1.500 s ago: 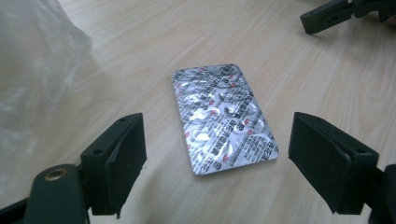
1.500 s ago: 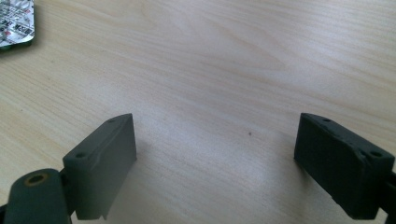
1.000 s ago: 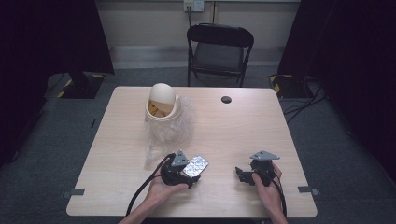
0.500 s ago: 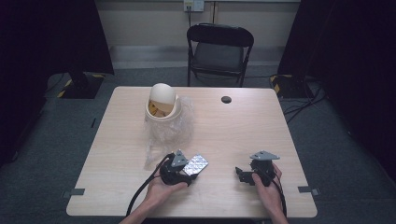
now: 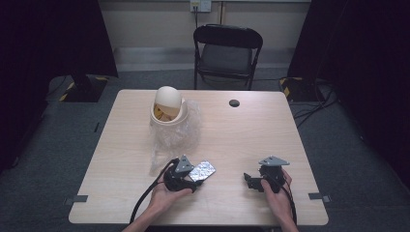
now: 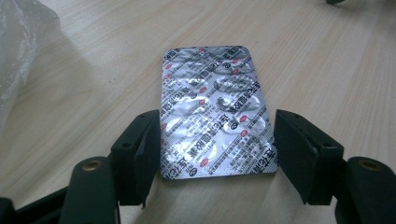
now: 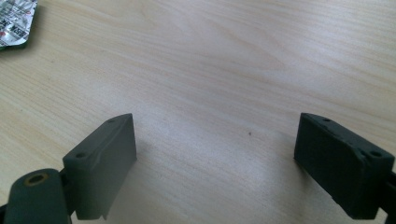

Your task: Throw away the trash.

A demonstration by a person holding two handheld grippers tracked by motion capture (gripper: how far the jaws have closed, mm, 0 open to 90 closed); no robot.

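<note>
Left gripper view – blister pack [image 6: 215,112] between left gripper's [image 6: 212,149] parted jaws.

shiny foil blister pack [image 6: 214,112], matt wood-look table [image 7: 224,60]

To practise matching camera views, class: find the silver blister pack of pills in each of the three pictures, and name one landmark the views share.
High view: the blister pack lies near the table's front edge, at the left gripper.
Left gripper view: centre, between the open jaws.
Right gripper view: only a corner, top left.
Shared landmark: the pale wooden tabletop.
</note>
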